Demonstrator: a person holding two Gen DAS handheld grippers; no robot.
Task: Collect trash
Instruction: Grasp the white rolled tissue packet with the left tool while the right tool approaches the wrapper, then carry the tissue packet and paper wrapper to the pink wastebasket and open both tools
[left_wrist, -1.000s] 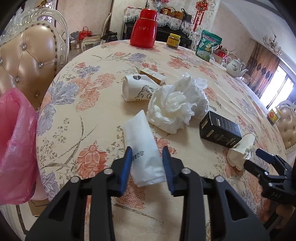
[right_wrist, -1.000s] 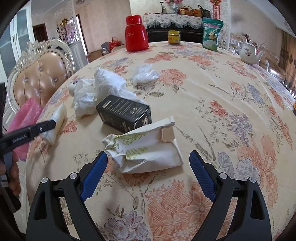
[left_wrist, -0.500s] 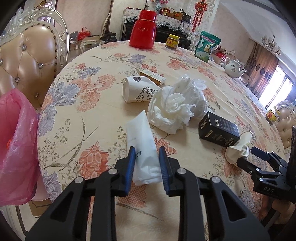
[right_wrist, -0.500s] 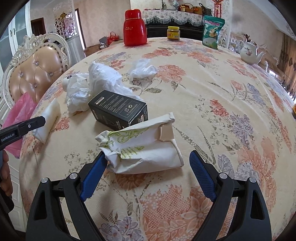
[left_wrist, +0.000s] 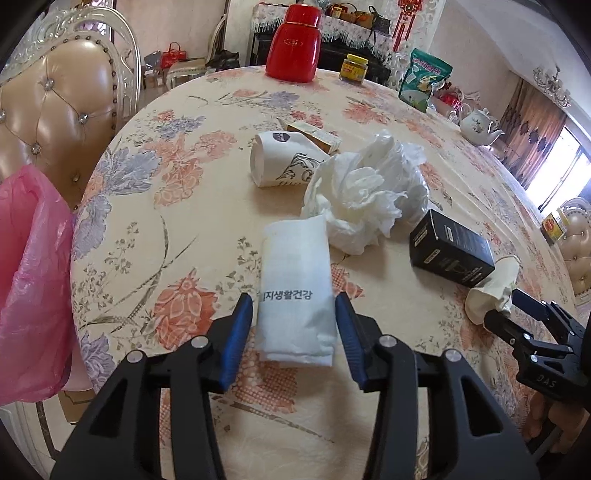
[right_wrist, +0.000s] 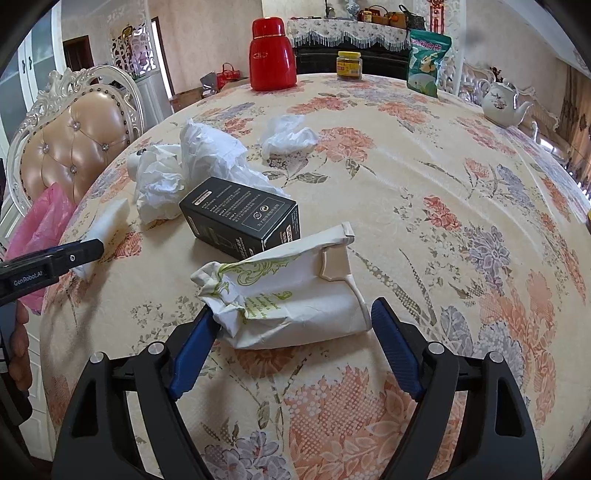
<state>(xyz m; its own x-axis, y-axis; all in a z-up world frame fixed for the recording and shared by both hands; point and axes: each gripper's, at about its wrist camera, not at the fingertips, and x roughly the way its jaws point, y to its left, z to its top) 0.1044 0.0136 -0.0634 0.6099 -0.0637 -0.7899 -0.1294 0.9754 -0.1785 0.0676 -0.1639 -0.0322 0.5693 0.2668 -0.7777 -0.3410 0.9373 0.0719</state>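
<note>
The table (right_wrist: 424, 192) wears a cream cloth patterned with coral and lilac flowers, carrying a white packet (left_wrist: 295, 291) with black lettering, a black box (right_wrist: 240, 216), a green-printed white cup (right_wrist: 288, 295) and a red flask (right_wrist: 272, 55).

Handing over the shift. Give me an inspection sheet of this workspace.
Surface: round table, floral cloth.
Job's things: white packet, crushed cup, black box, tissue wad, paper cup; pink bag hangs at the edge.
Clutter: red flask, jar, green pouch, teapot.
Grippers: left gripper has just been opening, packet between; right gripper has just been closing, open around crushed cup.
Cables: nothing seen.
Surroundings: padded chair.
</note>
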